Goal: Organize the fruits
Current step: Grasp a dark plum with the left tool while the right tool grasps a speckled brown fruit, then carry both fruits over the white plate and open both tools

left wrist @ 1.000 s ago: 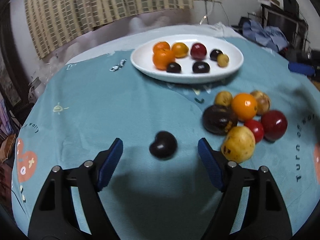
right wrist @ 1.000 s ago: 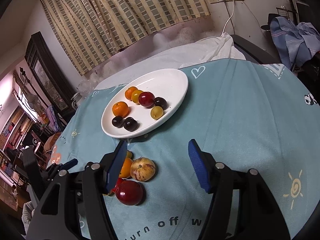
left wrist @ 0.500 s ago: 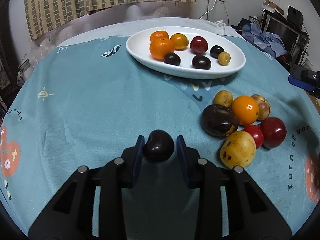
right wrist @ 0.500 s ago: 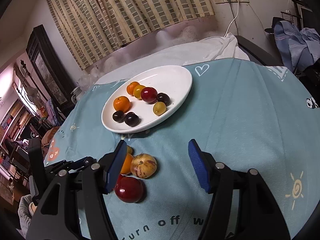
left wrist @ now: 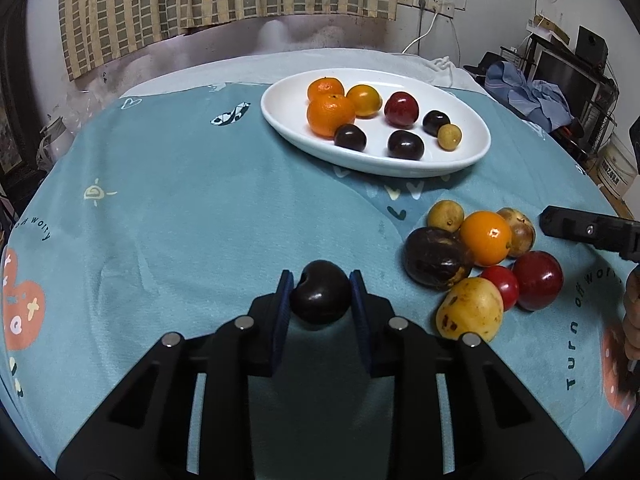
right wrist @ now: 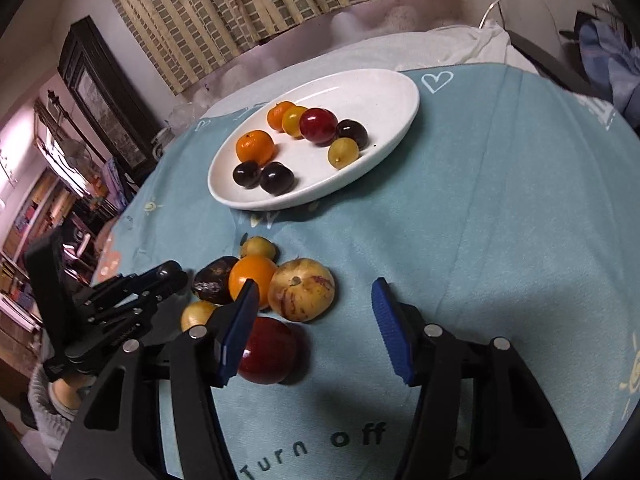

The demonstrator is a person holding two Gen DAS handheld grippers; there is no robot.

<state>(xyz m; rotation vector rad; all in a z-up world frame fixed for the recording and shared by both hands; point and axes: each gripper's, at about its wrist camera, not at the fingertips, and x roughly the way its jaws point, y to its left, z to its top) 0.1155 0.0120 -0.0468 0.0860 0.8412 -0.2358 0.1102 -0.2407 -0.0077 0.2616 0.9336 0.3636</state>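
My left gripper (left wrist: 320,285) is shut on a dark plum (left wrist: 320,300), held just above the teal cloth. A white oval plate (left wrist: 474,152) farther back holds oranges, dark plums, a red fruit and a small yellow one. A pile of loose fruit (left wrist: 484,238) lies right of the plum. My right gripper (right wrist: 316,320) hovers over that pile, its jaws closing with no pad pressing on anything. A pale speckled fruit (right wrist: 302,294) sits just ahead of its fingers, and a red fruit (right wrist: 272,354) lies beside its left finger (right wrist: 236,332).
The teal tablecloth (right wrist: 500,208) covers a round table. A person's hand (left wrist: 632,320) shows at the right edge of the left wrist view. Curtains, a dark cabinet (right wrist: 104,92) and cluttered furniture ring the table. White fabric (right wrist: 460,40) lies behind the plate.
The left jaws went from wide open around the dark plum to shut on it. My right gripper came down closer to the fruit pile, and its jaws narrowed a little.
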